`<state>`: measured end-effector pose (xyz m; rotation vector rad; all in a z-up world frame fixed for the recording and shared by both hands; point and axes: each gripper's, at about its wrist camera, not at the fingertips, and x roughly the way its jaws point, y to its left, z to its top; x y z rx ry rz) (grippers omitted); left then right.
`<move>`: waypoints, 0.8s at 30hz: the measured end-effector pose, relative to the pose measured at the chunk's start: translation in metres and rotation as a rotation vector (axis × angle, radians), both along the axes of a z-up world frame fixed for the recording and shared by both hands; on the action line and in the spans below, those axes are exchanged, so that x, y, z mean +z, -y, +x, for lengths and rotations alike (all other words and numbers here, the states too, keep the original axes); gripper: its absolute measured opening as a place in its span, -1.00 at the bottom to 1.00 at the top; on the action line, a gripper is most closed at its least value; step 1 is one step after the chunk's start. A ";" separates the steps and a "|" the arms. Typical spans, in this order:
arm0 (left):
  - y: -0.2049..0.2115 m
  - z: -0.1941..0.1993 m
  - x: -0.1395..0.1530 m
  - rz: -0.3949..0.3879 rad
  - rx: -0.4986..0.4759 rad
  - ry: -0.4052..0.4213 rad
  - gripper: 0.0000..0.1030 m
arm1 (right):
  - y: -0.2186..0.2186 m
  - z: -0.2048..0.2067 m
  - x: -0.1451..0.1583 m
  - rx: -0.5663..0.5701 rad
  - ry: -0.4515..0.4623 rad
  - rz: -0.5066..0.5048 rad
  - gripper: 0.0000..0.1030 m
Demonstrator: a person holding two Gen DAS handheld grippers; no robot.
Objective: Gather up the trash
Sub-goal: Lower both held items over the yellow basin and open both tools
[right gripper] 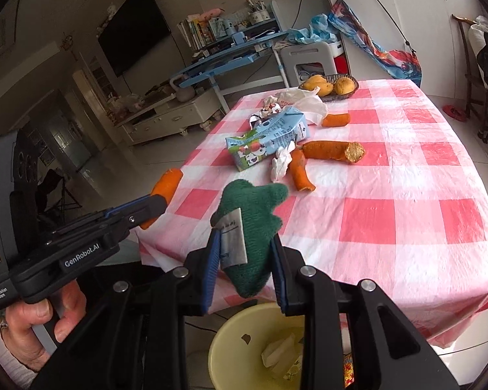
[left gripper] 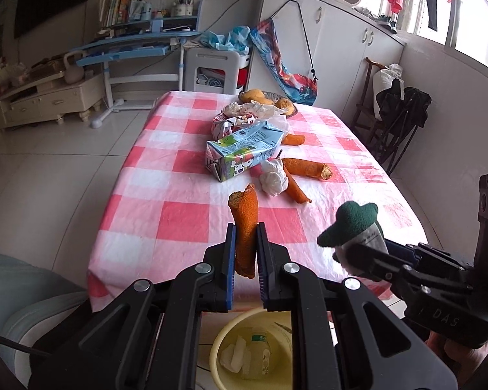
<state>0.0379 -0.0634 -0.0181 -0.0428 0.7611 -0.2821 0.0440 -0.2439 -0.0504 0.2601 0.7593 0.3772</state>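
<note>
My left gripper (left gripper: 245,237) is shut on an orange peel strip (left gripper: 245,224) and holds it above the near table edge; it also shows in the right wrist view (right gripper: 166,185). My right gripper (right gripper: 244,243) is shut on a green plush piece with a grey tag (right gripper: 253,224), seen from the left wrist view too (left gripper: 351,222). A yellow bin (right gripper: 224,344) with some trash in it stands on the floor below both grippers. On the checked tablecloth (right gripper: 390,195) lie a milk carton (left gripper: 240,154), a crumpled tissue (left gripper: 273,177) and more orange peel pieces (left gripper: 305,167).
A basket of fruit (right gripper: 333,86) stands at the table's far end, with wrappers and a plastic bag (left gripper: 244,115) in front of it. Beyond are a white stool (left gripper: 211,68), a blue desk (left gripper: 136,42) and folded chairs (left gripper: 397,123) to the right.
</note>
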 end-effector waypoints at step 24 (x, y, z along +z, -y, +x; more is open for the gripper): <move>-0.005 -0.061 -0.004 -0.006 -0.059 -0.024 -0.77 | -0.014 -0.063 -0.012 -0.015 -0.027 -0.043 0.12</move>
